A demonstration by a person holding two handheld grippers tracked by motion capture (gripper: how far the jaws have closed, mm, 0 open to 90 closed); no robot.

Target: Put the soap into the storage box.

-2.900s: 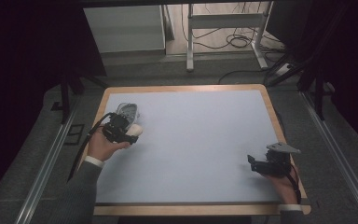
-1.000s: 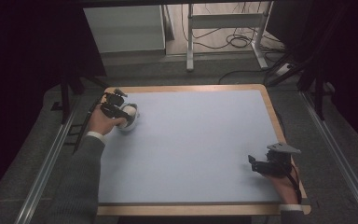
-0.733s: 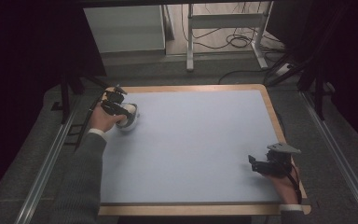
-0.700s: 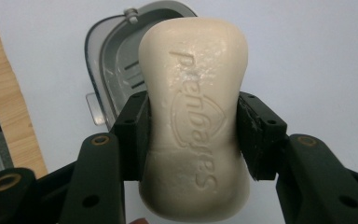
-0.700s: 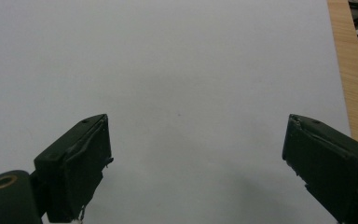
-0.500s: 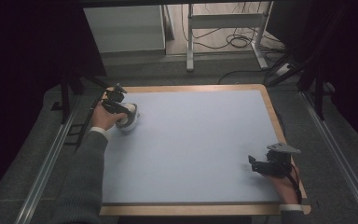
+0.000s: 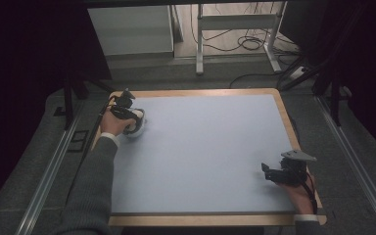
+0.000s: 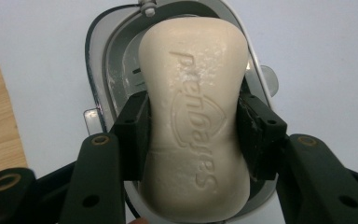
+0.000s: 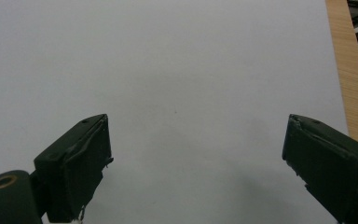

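Observation:
A cream bar of soap with embossed lettering is clamped between the black jaws of my left gripper. It hangs just over a white, dark-rimmed soap dish; whether it touches the dish I cannot tell. In the high view the left gripper and the soap dish are at the table's far left corner. My right gripper rests near the front right of the table, its jaws wide apart over bare mat with nothing between them.
A pale blue mat covers the table, framed by a wooden edge. Dark floor, metal rails and a desk frame with cables lie beyond the far side.
The left hand with the soap has shifted a little toward the far left corner and lowered over the dish. The right gripper has stayed put.

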